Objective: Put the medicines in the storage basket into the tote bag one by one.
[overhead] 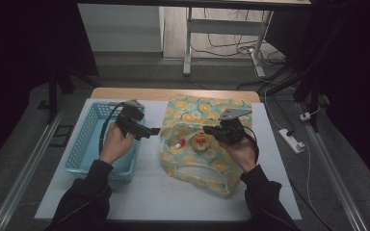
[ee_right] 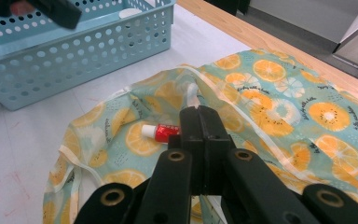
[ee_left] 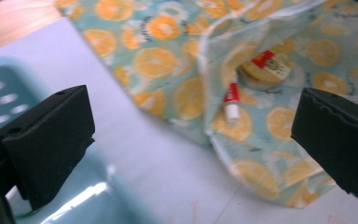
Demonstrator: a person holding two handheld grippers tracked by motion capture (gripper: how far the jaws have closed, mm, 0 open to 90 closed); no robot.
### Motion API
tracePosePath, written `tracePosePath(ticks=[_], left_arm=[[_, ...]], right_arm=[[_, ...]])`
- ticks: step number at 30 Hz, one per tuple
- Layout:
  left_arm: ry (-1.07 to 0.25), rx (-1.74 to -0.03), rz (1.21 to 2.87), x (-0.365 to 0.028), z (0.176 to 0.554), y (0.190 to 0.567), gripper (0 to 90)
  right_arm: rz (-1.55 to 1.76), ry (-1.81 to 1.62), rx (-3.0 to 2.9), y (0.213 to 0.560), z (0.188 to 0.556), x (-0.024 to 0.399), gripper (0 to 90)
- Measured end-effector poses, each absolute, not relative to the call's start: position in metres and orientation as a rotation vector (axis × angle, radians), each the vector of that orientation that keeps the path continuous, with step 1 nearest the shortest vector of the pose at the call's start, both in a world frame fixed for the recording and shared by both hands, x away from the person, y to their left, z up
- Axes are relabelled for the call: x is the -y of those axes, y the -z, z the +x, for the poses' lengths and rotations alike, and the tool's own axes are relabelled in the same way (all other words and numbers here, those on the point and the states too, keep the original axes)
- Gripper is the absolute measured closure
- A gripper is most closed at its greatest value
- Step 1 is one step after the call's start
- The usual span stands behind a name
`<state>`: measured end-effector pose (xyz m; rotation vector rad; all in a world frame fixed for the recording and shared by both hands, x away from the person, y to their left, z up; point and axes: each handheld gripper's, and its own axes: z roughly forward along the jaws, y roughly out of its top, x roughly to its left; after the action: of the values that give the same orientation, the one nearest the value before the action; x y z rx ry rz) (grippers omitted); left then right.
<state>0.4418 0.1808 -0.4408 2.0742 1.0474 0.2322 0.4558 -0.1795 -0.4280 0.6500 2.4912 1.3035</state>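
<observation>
On the high view, the right tool (overhead: 211, 131) sits nearest, at about 5 o'clock of the worktop (overhead: 173, 197). Its jaws are pressed fully together, and they seem to pinch the rim of the orange-print cloth bag (overhead: 212, 166) to hold its mouth open, though the pinch itself is hidden behind the jaws. Inside that mouth lie a small red-and-white tube (ee_right: 161, 132) and, just beside it, a round tin (ee_left: 265, 70).

The left tool (overhead: 150, 131) hangs over the worktop at about 9 o'clock, between bag and blue basket (overhead: 84, 144). Its jaws stand as wide as they go, with nothing between them, and point toward the bag opening.

Risks, as I judge them:
- If the right tool slackens or slips, the rim may fall and cover the tube.
- The tube is thin and lies flat on soft cloth, so the left tool could pinch fabric with it, or nudge it deeper.
- Wide jaws may knock the tin, or catch the bag's rim on entry.
- A lifted tube could drop short of the basket.
</observation>
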Motion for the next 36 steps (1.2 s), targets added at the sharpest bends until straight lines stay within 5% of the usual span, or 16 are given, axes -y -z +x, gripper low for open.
tracePosePath(ticks=[7,17,30,36], left_arm=[[-0.338,-1.144,2.061,-0.21,0.444,0.444,0.0],[-0.316,-1.312,2.026,-0.243,0.463,0.466,0.8],[-0.283,-1.422,2.097,-0.242,0.488,0.496,0.2],[-0.291,-1.43,2.13,-0.241,0.493,0.501,6.7]], right_arm=[[0.65,-1.3,-2.493,0.429,0.456,0.179,90.0],[0.65,-1.298,-2.494,0.428,0.456,0.179,90.0],[0.648,-1.303,-2.494,0.428,0.456,0.179,90.0],[0.646,-1.299,-2.497,0.428,0.456,0.178,90.0]])
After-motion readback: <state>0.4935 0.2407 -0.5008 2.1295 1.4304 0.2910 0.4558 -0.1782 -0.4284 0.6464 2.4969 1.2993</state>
